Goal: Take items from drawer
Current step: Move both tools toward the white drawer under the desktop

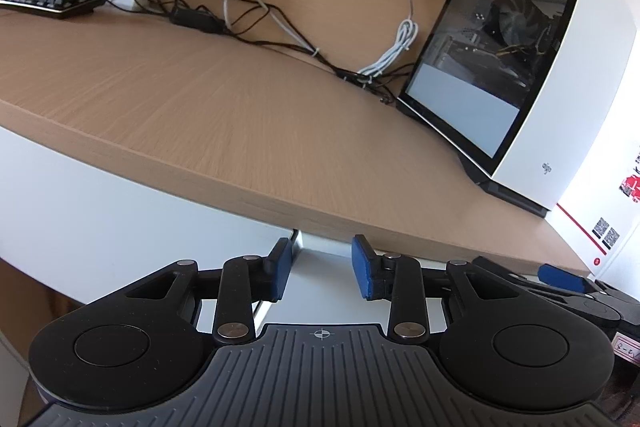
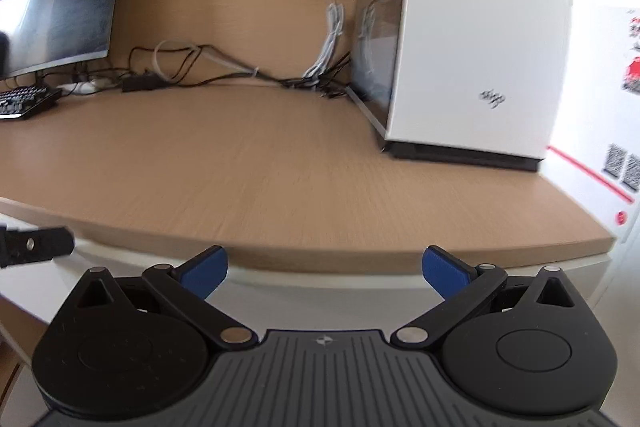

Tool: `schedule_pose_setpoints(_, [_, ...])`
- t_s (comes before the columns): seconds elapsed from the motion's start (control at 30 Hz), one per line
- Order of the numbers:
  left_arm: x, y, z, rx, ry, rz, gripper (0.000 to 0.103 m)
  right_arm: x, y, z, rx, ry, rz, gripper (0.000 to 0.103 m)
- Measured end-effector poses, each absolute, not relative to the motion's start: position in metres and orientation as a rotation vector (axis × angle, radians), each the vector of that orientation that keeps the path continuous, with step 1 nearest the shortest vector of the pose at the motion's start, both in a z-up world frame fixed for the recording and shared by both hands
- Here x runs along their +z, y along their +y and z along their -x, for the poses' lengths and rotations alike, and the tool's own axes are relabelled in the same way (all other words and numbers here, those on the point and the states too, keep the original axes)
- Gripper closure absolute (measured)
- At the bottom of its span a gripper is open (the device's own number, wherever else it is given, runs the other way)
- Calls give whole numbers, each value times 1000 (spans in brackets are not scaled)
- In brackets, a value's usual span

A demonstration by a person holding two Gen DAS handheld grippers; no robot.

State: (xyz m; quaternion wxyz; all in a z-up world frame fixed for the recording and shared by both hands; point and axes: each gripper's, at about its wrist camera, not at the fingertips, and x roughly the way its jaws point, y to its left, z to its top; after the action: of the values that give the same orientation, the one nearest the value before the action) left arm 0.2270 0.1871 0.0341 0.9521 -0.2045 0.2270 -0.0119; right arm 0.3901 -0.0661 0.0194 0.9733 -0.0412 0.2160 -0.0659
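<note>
Your left hand-held gripper (image 1: 320,273) sits nearest, its blue pads parted to a middling gap and empty, level with the white drawer front (image 1: 316,247) just under the counter's front edge (image 1: 224,187). Your right hand-held gripper (image 2: 324,273) is spread wide, also empty, before the same white face (image 2: 320,287). The drawer looks shut and its contents are hidden. Expect a stiff, smooth, slippery panel; no handle shows, so hook the seam or top lip. Farther back, toward the counter's right end, stands a white computer case (image 1: 560,67).
</note>
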Motion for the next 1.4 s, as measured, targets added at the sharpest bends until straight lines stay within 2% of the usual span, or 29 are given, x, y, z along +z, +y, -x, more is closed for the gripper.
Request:
schedule_pose_setpoints(0.27, [34,184,-227,-43,467,387,62,24,-67,-394,-128,481,74,0])
schedule_pose_setpoints(1.4, [34,185,-221,-57,472,389,62,32,-46,-402,-155,531,165,0])
